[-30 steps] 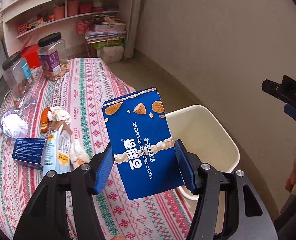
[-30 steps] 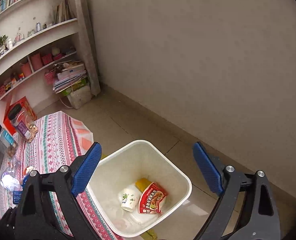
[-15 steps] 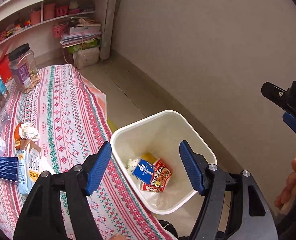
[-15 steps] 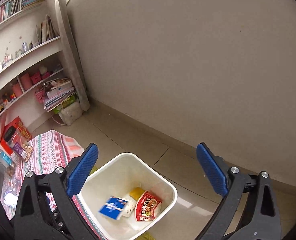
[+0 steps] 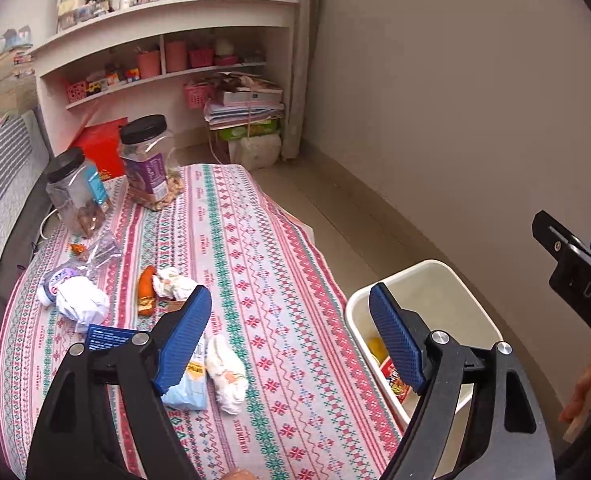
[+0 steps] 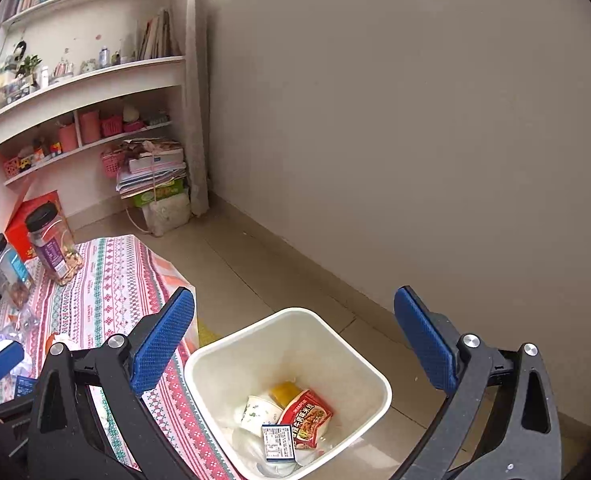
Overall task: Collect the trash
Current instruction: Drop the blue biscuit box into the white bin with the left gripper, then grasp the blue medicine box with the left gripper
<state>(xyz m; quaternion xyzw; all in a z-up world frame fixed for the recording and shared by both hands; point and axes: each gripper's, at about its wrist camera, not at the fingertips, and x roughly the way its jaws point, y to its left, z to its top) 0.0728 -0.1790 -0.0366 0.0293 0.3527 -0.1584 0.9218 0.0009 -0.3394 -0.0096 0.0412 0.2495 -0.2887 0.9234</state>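
My left gripper (image 5: pixel 291 338) is open and empty, above the table's right edge. My right gripper (image 6: pixel 295 340) is open and empty above the white bin (image 6: pixel 371 368), which also shows in the left wrist view (image 5: pixel 479 312). The bin holds the blue biscuit box (image 6: pixel 278 442), a red snack packet (image 6: pixel 309 418), a paper cup (image 6: pixel 260 414) and a yellow item (image 6: pixel 285 392). On the patterned tablecloth (image 5: pixel 263 264) lie a pale blue packet (image 5: pixel 189 390), a white wrapper (image 5: pixel 225 372), a dark blue box (image 5: pixel 105 336), a crumpled white paper ball (image 5: pixel 80 306) and an orange wrapper (image 5: pixel 145 292).
Two clear jars with black lids (image 5: pixel 147 160) (image 5: pixel 75 192) stand at the table's far end. A crumpled clear bag (image 5: pixel 99 252) lies near them. White shelves (image 5: pixel 163 76) and stacked papers (image 5: pixel 247 116) are behind. The beige wall (image 5: pixel 455 100) runs along the right.
My left gripper let go of the blue biscuit box, which dropped into the bin. The left gripper then swung back left over the table. The right gripper stayed open above the bin.
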